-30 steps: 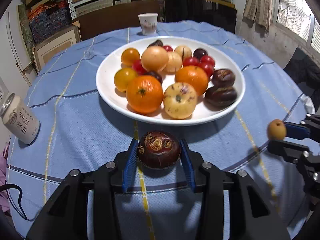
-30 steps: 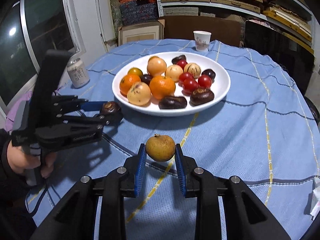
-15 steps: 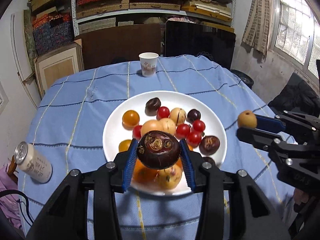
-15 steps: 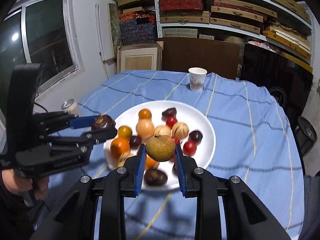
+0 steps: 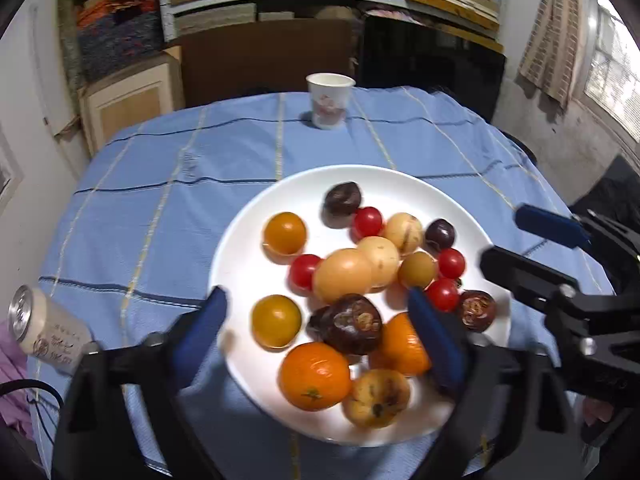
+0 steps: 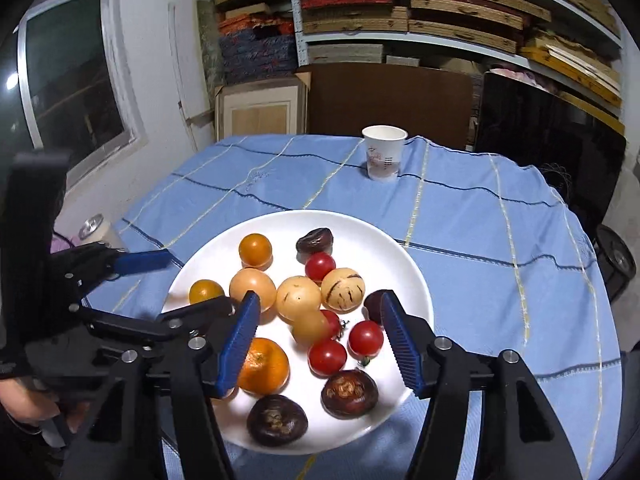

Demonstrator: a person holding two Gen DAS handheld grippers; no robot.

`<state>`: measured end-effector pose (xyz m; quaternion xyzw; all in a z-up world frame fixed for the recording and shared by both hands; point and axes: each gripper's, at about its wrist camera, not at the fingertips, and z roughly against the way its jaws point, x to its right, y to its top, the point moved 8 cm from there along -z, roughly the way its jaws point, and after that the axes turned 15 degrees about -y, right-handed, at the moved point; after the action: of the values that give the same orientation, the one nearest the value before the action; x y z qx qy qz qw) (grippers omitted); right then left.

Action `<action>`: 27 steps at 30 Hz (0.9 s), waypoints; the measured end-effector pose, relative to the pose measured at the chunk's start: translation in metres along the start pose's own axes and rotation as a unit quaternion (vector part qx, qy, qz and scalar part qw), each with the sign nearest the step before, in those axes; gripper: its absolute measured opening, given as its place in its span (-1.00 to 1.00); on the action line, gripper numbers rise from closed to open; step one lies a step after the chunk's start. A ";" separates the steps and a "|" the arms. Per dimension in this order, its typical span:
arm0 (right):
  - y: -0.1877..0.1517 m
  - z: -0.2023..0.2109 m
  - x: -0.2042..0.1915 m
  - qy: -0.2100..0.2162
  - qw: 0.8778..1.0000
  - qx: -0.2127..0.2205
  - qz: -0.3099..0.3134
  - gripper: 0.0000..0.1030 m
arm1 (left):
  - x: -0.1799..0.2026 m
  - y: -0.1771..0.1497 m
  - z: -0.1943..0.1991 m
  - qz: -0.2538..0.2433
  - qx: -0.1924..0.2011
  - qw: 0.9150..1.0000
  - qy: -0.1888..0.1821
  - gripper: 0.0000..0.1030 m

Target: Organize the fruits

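Releasing both fruits over white plate (image 5: pixel 240 248): left gripper (image 5: pixel 316 328) jaws just spread, dark fruit (image 5: pixel 352 330) dropped; right gripper (image 6: pixel 318 340) just opened, tan fruit (image 6: pixel 310 326) falling. Both deliveries done.

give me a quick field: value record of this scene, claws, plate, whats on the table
left claw: jaws wide, just been opening, dark brown fruit in the gap over the pile, pads clear of it
right claw: jaws apart, just been opening, tan fruit blurred in the gap, pads clear of it
plate: white, holds oranges, red tomatoes, tan and dark fruits
paper cup: upright, beyond the plate
can: left of the plate
tablecloth: blue with pale and dark stripes
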<state>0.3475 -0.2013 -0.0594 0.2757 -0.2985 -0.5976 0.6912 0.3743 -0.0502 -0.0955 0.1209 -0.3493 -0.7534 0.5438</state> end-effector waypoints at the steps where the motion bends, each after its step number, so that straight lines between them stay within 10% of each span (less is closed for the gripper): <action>1: -0.003 0.002 0.001 0.001 1.000 -0.002 -0.001 0.23 | -0.003 -0.002 0.003 -0.001 0.004 1.000 0.008 0.81; 13: -0.094 0.090 0.003 0.011 0.999 -0.005 -0.031 0.70 | 0.007 -0.082 0.072 -0.003 -0.004 1.000 0.028 0.91; 27: -0.170 0.201 0.011 -0.064 0.996 0.025 -0.054 0.92 | 0.048 -0.141 0.253 0.010 0.134 0.989 0.061 0.91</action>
<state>0.0869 -0.2397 -0.0496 0.2696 -0.3414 -0.6432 0.6301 0.1101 0.0293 0.0049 0.2349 -0.4141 -0.6857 0.5506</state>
